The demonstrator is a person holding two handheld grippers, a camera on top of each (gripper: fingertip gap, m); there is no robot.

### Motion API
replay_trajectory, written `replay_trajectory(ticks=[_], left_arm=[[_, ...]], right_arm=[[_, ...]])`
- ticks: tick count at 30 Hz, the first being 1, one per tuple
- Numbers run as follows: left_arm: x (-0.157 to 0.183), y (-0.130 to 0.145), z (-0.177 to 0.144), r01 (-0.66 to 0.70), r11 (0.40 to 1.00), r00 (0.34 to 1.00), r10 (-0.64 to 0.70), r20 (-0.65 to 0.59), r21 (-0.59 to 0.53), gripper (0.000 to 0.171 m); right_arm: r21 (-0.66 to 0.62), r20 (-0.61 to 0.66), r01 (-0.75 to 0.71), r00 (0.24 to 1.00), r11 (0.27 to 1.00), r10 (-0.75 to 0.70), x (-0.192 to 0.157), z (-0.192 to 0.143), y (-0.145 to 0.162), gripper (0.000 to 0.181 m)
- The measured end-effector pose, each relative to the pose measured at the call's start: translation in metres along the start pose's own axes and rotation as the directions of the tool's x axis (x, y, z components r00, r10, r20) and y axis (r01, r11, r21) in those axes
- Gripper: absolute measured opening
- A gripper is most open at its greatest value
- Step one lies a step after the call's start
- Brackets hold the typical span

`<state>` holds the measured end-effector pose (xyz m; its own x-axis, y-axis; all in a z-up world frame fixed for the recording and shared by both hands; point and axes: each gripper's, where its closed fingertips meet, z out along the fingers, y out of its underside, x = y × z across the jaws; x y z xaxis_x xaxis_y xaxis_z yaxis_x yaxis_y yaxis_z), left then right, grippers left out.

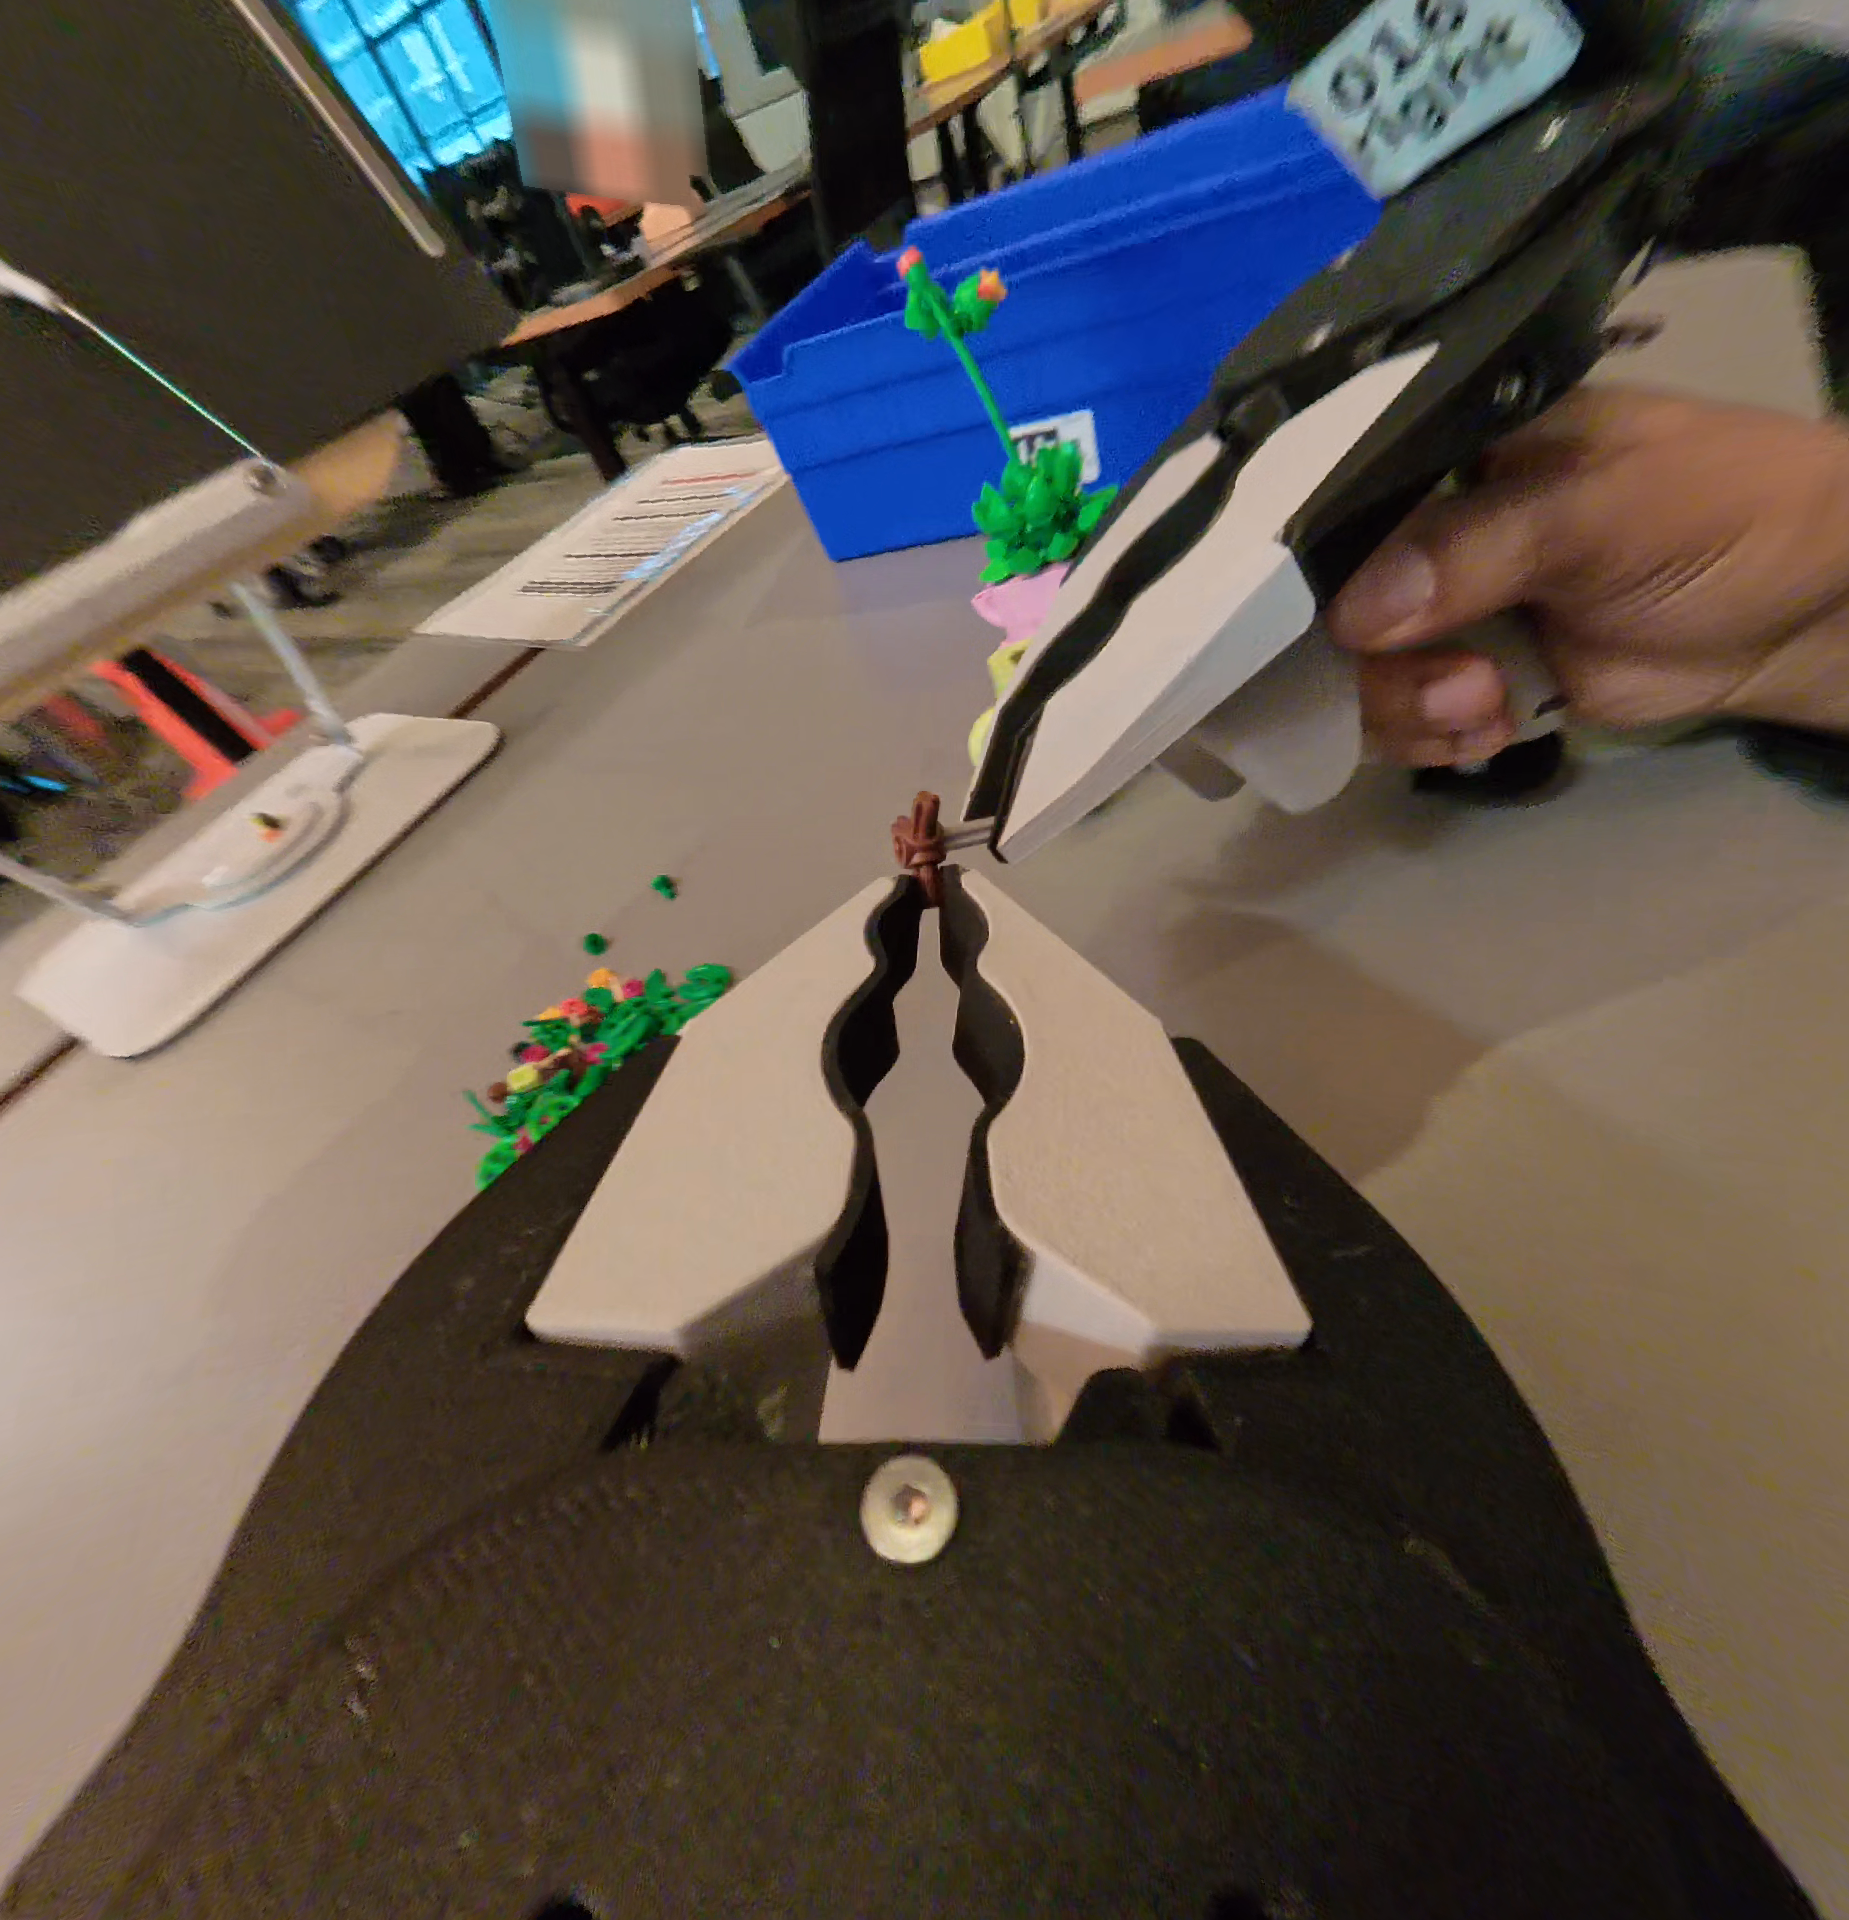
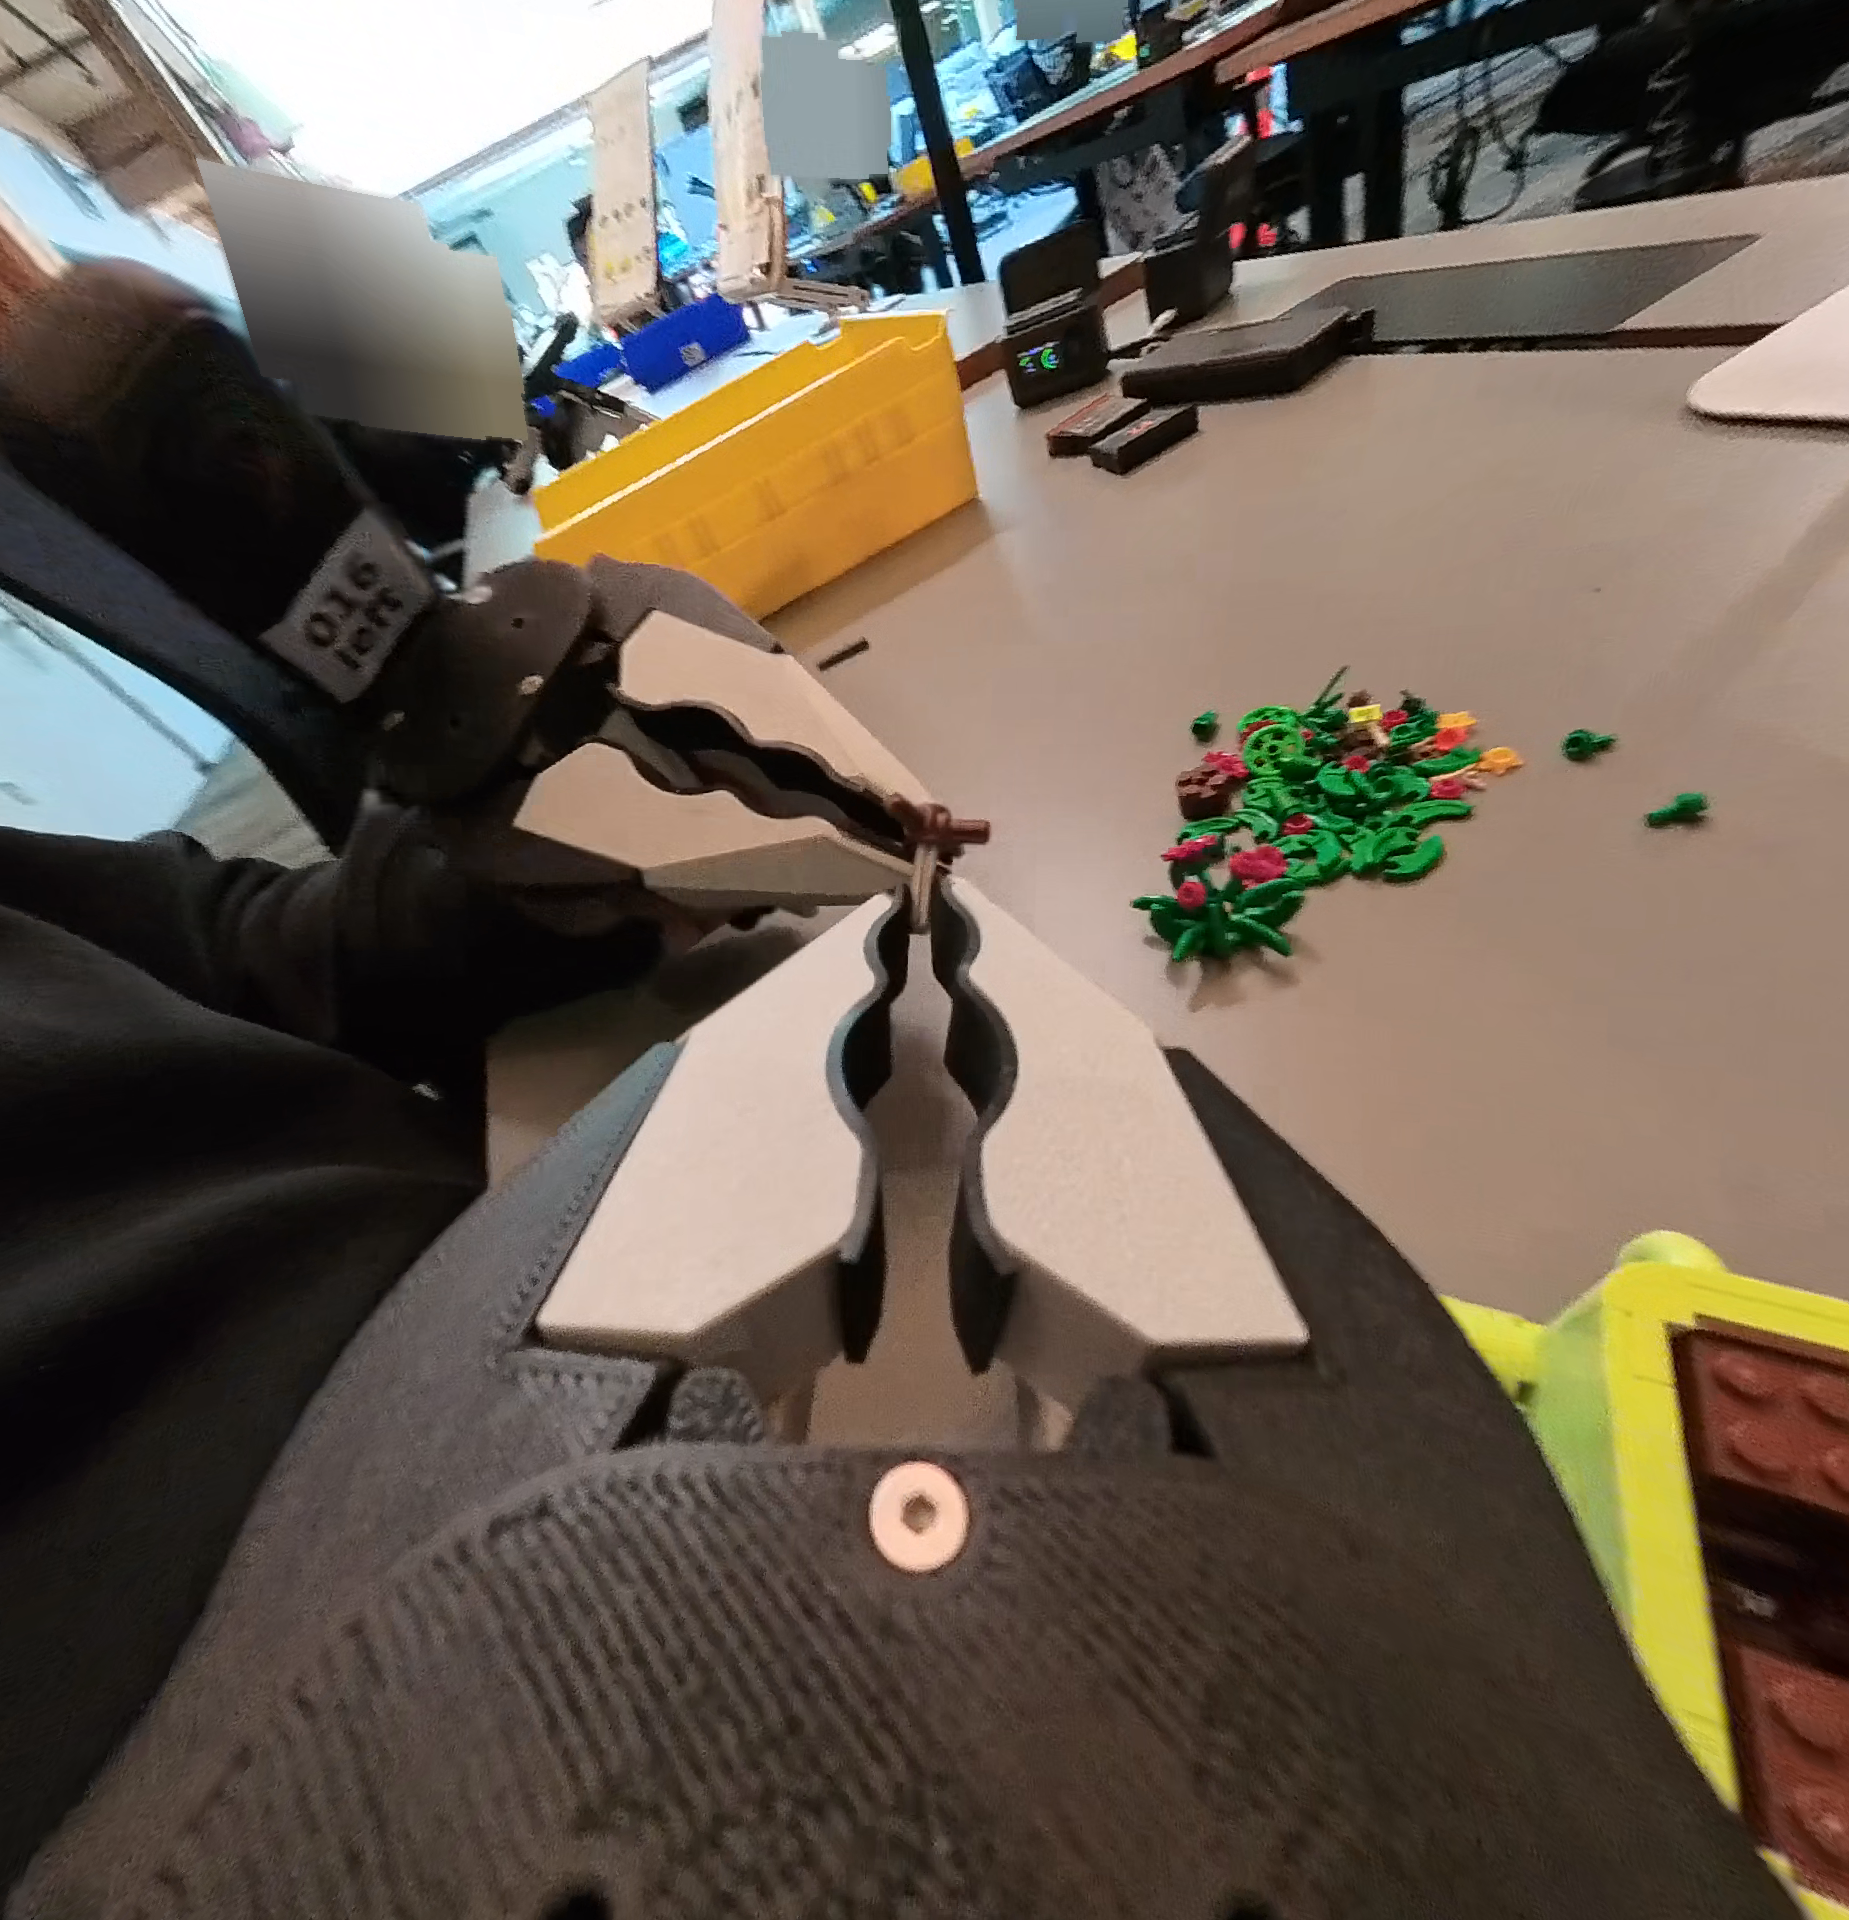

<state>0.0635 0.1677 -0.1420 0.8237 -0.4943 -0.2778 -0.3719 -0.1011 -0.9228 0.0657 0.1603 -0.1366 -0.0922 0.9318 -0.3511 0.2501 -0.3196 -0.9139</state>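
My left gripper [image 1: 928, 885] is shut on a small brown brick piece [image 1: 920, 840] and holds it above the table. My right gripper [image 1: 987, 836] comes in from the upper right, held by a hand, and is shut on a thin grey pin [image 1: 964, 831] that meets the brown piece. In the right wrist view my right gripper [image 2: 925, 902] pinches the grey pin [image 2: 922, 871]. The left gripper [image 2: 904, 821] comes in from the left with the brown piece [image 2: 943, 827] at its tips. The two grippers' tips almost touch.
A pile of small green, red and yellow brick pieces [image 2: 1315, 810] lies on the grey table [image 2: 1367, 1091]. A brick plant [image 1: 1034, 509] in a pink pot stands before a blue bin [image 1: 1107, 312]. A yellow bin [image 2: 774, 457], a stand's white base [image 1: 255, 862], a paper sheet [image 1: 608, 540] and a lime pot [image 2: 1626, 1455] are around. The grippers are tip to tip, or close to it.
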Motion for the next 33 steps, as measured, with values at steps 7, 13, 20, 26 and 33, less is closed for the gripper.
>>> replay_trajectory(ticks=[7,13,20,26,33], left_arm=[[0.009,-0.007,-0.009,0.095,0.994,0.985,-0.086,-0.148,0.053,0.000],[0.032,-0.011,-0.034,0.113,0.986,0.912,-0.055,-0.407,0.120,0.000],[0.023,-0.014,-0.033,0.073,0.985,0.944,-0.018,-0.329,0.155,0.000],[0.027,-0.028,-0.032,-0.036,0.972,0.975,0.086,-0.206,0.233,0.000],[0.025,-0.035,-0.035,-0.161,0.952,0.978,0.190,-0.090,0.260,0.000]], right_arm=[[-0.006,0.148,-0.104,0.984,0.995,0.104,-0.013,-0.003,0.000,0.001],[-0.090,0.347,-0.142,0.923,0.986,0.165,-0.041,-0.004,0.010,0.001],[0.019,0.202,0.202,0.958,0.979,-0.201,-0.042,0.002,0.006,0.008],[0.070,0.217,0.199,0.953,0.977,-0.210,-0.049,0.000,-0.002,0.013],[0.107,0.236,0.179,0.951,0.978,-0.200,-0.051,-0.003,-0.008,0.012]])
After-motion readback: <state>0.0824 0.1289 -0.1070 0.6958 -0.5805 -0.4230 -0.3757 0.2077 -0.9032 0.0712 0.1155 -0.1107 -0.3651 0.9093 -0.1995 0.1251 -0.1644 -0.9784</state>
